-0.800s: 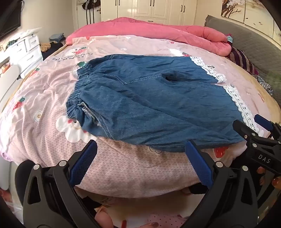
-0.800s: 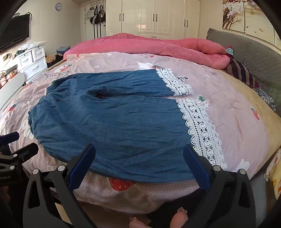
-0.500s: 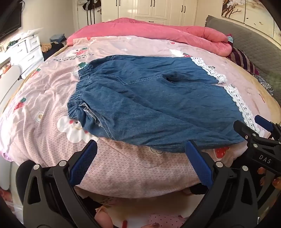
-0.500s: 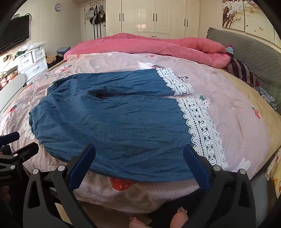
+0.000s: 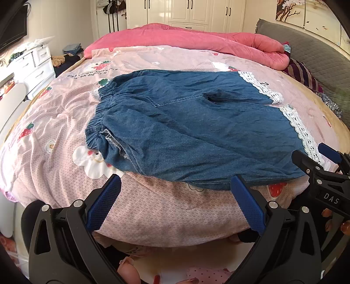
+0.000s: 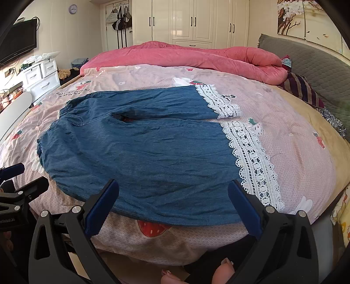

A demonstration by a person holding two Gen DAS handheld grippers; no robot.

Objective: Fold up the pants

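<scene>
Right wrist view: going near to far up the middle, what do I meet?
Open right gripper → blue denim pants with white lace hems → pale pink strawberry-print quilt → rumpled pink comforter → cream wardrobe doors.

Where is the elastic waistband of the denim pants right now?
In the left wrist view the elastic waistband lies at the left end of the denim pants, on the pink strawberry-print quilt, opposite the white lace hems.

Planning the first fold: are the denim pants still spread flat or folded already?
Spread flat, unfolded. The denim pants lie open on the pink quilt, both lace-hemmed legs side by side, waistband at left.
</scene>
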